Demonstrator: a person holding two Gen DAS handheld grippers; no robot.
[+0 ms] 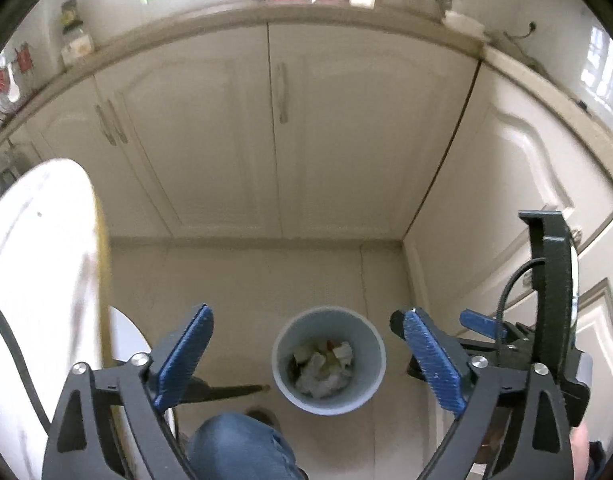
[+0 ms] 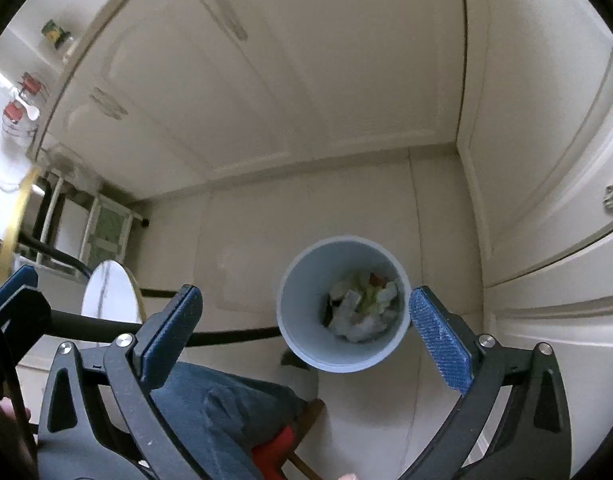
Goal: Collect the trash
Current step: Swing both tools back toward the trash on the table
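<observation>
A round grey bin [image 1: 328, 360] stands on the pale floor [image 1: 234, 280], in the corner where the cream cupboard doors [image 1: 346, 128] meet. Crumpled trash [image 1: 326, 364] lies at the bottom of the bin: white paper with bits of green and red. The left gripper [image 1: 306, 360] hangs above the bin, and its blue jaws are spread wide with nothing between them. The right gripper [image 2: 306, 344] is also over the bin, its jaws spread wide and holding nothing. In the left wrist view the right gripper shows just to the right of the bin. A person's knee in blue jeans [image 2: 226, 412] is near the bin. A white round tabletop [image 1: 38, 264] with a yellow edge is on the left.
</observation>
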